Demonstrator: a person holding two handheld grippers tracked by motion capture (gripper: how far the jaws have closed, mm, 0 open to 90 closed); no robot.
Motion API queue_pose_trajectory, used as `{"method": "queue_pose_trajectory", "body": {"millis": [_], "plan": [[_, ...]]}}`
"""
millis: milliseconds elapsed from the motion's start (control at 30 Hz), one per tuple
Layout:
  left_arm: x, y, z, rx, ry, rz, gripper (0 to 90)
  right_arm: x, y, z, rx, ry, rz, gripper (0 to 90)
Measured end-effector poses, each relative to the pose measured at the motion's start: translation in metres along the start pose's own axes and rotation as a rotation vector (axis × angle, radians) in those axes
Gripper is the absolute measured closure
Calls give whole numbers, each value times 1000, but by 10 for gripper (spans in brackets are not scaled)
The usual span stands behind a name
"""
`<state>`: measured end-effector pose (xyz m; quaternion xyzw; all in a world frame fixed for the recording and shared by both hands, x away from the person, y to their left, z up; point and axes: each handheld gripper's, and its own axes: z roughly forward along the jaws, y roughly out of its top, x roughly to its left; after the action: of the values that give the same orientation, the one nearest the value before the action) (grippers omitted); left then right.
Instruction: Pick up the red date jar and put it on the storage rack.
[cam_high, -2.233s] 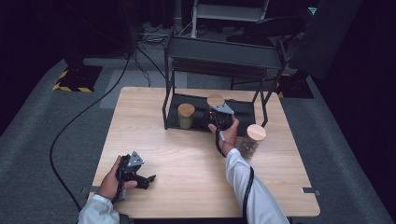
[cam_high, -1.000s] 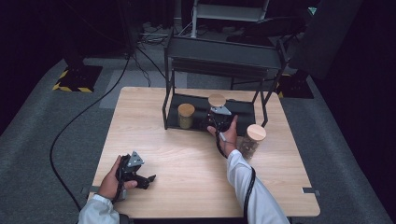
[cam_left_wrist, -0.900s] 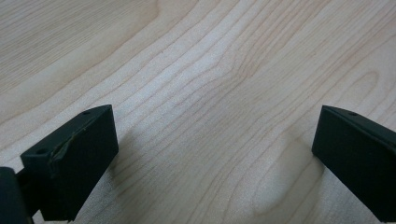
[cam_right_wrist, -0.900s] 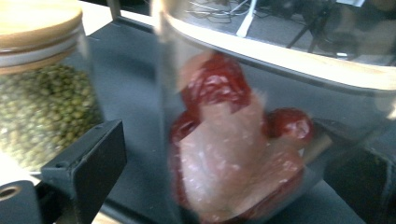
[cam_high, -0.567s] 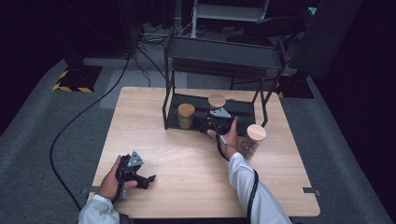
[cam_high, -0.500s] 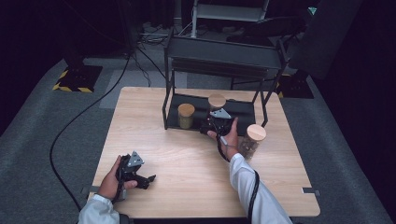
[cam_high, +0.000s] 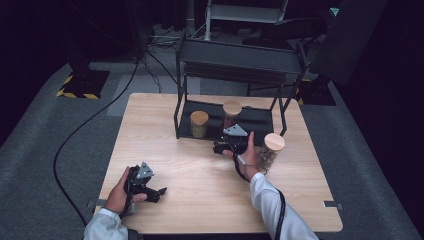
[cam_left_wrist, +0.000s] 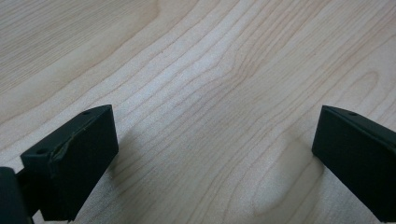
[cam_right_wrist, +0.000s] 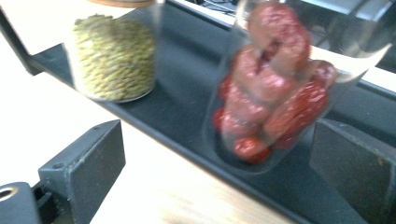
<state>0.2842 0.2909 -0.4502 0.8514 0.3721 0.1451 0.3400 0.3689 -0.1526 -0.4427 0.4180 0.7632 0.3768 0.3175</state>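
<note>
Both pairs of jaws stand spread wide with nothing pinched between them. At the left, the left gripper (cam_high: 145, 186) lies low over the near part of the wooden table (cam_high: 200, 200), held in the person's left hand (cam_high: 120, 192); in the left gripper view its two black jaws frame bare wood grain and nothing else.

Further right, a black metal rack (cam_high: 240, 55) stands at the far side of the table. On its dark bottom tray (cam_high: 257, 116) sit two glass jars with wooden lids: a jar of green seeds (cam_high: 199, 124) on the left and a jar of red fruit (cam_high: 232, 114) to its right, a little apart.

The right gripper (cam_high: 229, 145) sits at the tray's front edge, just before the jar of red fruit (cam_right_wrist: 271, 93). In the right gripper view that jar stands ahead of the jaws, untouched by either, with the green one (cam_right_wrist: 114, 56) off to its left.

At the far right, a third jar (cam_high: 271, 149) with a wooden lid stands on the table just beside the right hand (cam_high: 248, 157).
</note>
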Motion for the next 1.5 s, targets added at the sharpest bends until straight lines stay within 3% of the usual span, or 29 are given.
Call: {"method": "queue_pose_trajectory", "body": {"millis": [167, 500, 900, 1133, 1500], "plan": [[0, 0, 0, 0, 0, 0, 2, 3, -4, -10, -10, 32, -34, 35], [0, 0, 0, 0, 0, 0, 2, 1, -8, -35, -3, 115, -161, 35], [0, 0, 0, 1, 0, 0, 2, -19, -29, -68, -18, 190, -205, 35], [0, 0, 0, 0, 0, 0, 2, -22, -44, -84, -24, 176, -259, 35], [0, 0, 0, 0, 0, -1, 2, -34, -59, -101, -19, 191, -271, 35]]}}
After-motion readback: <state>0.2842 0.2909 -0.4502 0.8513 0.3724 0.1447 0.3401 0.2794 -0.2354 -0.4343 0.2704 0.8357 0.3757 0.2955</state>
